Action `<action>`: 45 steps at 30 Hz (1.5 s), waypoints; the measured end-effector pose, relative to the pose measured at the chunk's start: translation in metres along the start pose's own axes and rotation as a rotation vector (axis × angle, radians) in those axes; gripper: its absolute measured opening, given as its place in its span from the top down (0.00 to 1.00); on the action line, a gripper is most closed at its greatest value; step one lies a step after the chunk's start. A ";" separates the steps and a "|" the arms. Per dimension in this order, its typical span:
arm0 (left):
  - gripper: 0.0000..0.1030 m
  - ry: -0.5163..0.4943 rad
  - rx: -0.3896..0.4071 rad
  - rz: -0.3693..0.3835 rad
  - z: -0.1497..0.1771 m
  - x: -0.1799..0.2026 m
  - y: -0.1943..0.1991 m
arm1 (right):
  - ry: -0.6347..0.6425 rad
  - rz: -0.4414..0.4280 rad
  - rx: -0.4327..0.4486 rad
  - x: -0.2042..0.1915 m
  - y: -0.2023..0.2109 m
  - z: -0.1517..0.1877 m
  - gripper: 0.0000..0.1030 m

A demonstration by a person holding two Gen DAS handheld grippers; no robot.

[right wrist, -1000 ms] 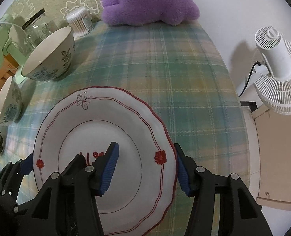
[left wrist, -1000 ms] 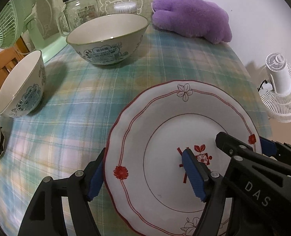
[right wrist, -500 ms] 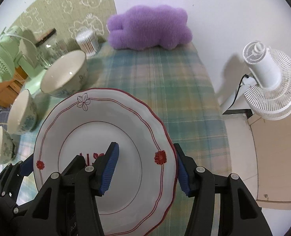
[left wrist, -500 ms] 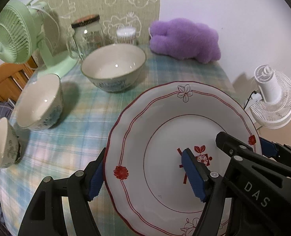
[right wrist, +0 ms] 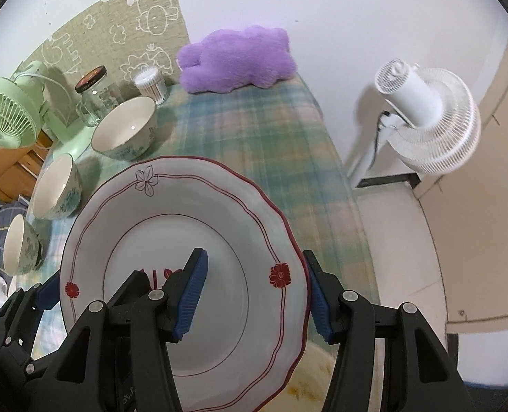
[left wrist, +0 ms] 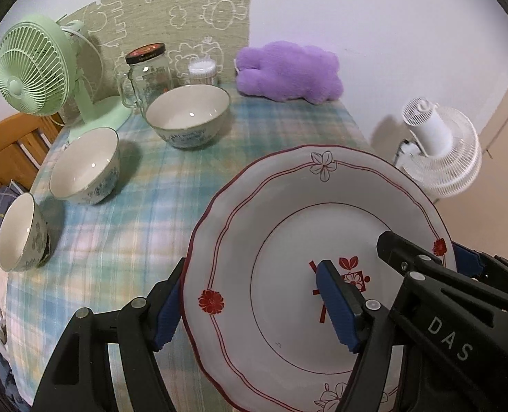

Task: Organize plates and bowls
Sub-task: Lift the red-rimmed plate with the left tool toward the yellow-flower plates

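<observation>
A white plate (left wrist: 288, 223) with a red scalloped rim and red flowers hangs above the plaid table, held from both sides. My left gripper (left wrist: 250, 312) is shut on its left rim, one blue pad under the edge and one on the face. My right gripper (right wrist: 254, 298) is shut on the right rim of the plate (right wrist: 185, 206) in the same way. Three empty patterned bowls stand on the table's left side: a large bowl (left wrist: 188, 113), a medium bowl (left wrist: 85, 164) and a small bowl (left wrist: 20, 233).
At the table's back stand a green fan (left wrist: 34, 68), a glass jar (left wrist: 149, 72), a cotton-swab tub (left wrist: 202, 70) and a purple plush (left wrist: 288, 73). A white fan (right wrist: 425, 113) stands on the floor to the right. A wooden chair (left wrist: 10, 151) is at the left.
Both grippers have risen and drawn back with the plate held between them. The table and bowls look smaller and farther off, and more of the wall and both fans shows.
</observation>
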State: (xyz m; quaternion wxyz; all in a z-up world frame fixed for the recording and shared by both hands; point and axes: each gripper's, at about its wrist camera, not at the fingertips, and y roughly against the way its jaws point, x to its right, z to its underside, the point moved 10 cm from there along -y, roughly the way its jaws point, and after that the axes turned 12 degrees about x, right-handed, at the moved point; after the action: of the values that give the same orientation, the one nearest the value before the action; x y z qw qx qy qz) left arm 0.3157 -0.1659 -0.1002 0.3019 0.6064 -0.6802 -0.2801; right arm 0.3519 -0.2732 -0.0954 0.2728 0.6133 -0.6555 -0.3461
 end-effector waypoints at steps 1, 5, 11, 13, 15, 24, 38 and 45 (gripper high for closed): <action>0.29 -0.004 -0.005 0.009 0.005 0.002 0.004 | -0.004 0.009 -0.001 0.002 0.004 0.005 0.44; 0.29 -0.019 -0.014 0.037 0.019 0.011 0.015 | -0.026 0.035 -0.005 0.011 0.021 0.022 0.44; 0.29 -0.034 -0.024 0.075 0.039 0.025 0.030 | -0.044 0.071 0.000 0.025 0.042 0.044 0.44; 0.29 -0.037 -0.030 0.086 0.046 0.029 0.032 | -0.042 0.077 -0.001 0.029 0.046 0.051 0.44; 0.29 -0.042 -0.043 0.101 0.054 0.033 0.034 | -0.046 0.079 -0.009 0.033 0.050 0.060 0.44; 0.30 -0.084 -0.115 0.149 0.094 0.055 0.032 | -0.109 0.133 -0.062 0.059 0.056 0.103 0.44; 0.30 -0.110 -0.164 0.134 0.119 0.067 0.016 | -0.129 0.148 -0.132 0.077 0.035 0.133 0.44; 0.29 -0.116 -0.172 0.119 0.125 0.069 0.011 | -0.140 0.152 -0.152 0.083 0.027 0.140 0.44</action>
State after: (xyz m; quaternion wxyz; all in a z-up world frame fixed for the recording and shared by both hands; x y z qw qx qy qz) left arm 0.2092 -0.2315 -0.1697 0.3288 0.5196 -0.7047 -0.3538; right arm 0.2177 -0.3386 -0.1654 0.2976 0.5136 -0.6895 -0.4150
